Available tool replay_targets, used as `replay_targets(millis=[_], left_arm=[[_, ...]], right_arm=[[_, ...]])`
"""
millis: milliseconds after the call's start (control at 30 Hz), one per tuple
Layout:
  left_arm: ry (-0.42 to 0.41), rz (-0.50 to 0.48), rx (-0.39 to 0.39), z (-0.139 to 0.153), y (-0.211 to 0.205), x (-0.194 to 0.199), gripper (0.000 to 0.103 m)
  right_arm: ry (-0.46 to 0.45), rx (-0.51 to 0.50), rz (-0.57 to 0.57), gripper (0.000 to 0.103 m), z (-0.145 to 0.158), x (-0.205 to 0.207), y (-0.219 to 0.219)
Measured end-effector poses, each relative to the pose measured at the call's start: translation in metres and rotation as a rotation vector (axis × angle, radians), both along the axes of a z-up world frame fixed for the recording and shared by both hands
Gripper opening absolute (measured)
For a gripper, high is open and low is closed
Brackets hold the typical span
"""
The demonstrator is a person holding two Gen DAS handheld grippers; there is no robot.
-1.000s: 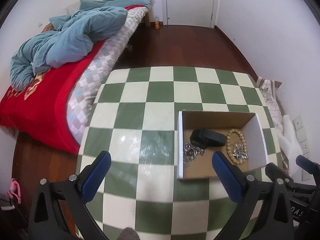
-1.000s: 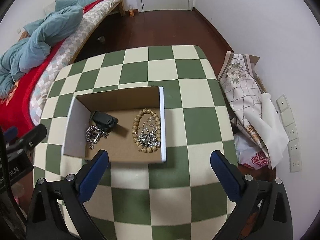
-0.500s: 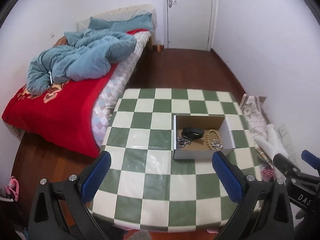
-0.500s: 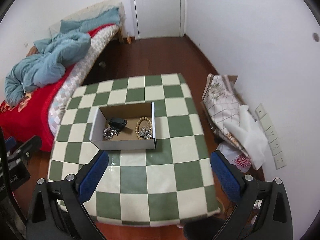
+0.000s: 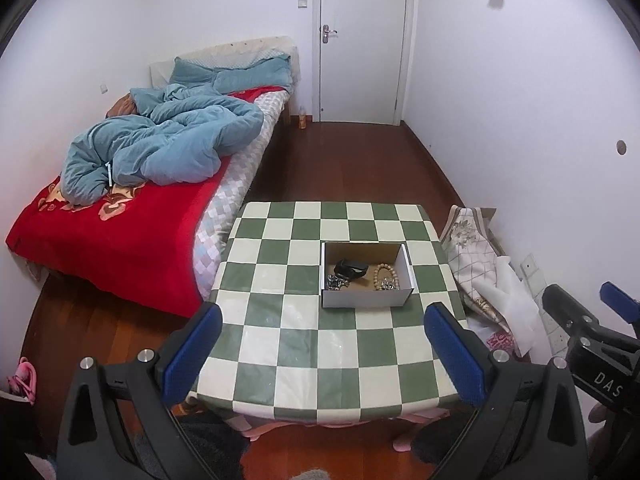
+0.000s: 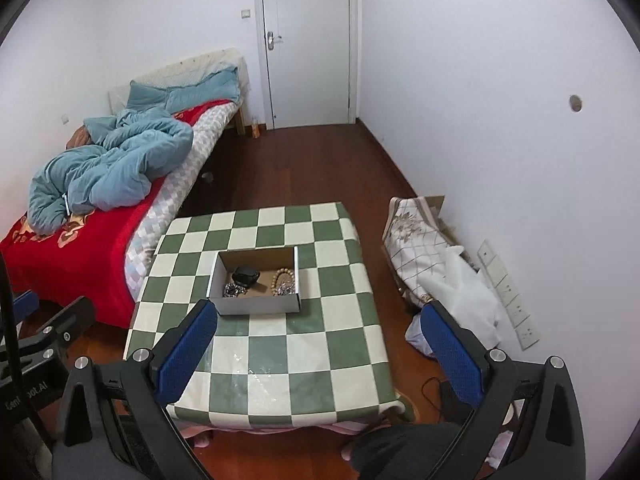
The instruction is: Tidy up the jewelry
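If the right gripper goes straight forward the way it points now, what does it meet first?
Probably the checkered tablecloth, just short of the cardboard box. The right gripper is open and empty, aimed down at the table. Depth is unclear.

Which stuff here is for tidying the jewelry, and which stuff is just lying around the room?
For the job:
cardboard box
bead bracelet
silver chain
black item in the box
left gripper and right gripper, both open

Just lying about:
blue duvet
red blanket
patterned cushion
white bag
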State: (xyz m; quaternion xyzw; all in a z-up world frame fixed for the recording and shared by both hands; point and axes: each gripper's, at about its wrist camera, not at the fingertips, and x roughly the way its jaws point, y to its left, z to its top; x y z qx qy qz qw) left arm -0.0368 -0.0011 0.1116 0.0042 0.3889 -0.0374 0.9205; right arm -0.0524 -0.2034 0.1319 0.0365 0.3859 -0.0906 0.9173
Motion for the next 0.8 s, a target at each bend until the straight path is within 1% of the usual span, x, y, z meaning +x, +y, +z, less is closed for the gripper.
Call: replay_targets(millis=[100,167,333,500,800], left_arm=[[0.007,0.002,0.009,0.006,0.0,-0.001,0.103],[0.007,0.007,0.015,0.009,-0.001,0.004,0.103],[0.019,0.022,0.024,0.008,-0.003,0.016,0.103],[0.014,0.059,0.024,0.003,-0.003,0.033,0.103],[0.04,0.066,0.045,-0.012,-0.008,0.053,0.103]], right_arm=[[0.008,0.015,0.005,0.103,0.011,-0.008,-0.002],[0.013,0.011,0.003,0.103,0.015,-0.006,-0.004],[0.024,0.009,-0.005,0.103,0.019,0.014,-0.009],[0.031,0.005,0.012,0.103,0.014,0.04,-0.008],[0.053,-0.015,0.018,0.103,-0.002,0.072,-0.002]])
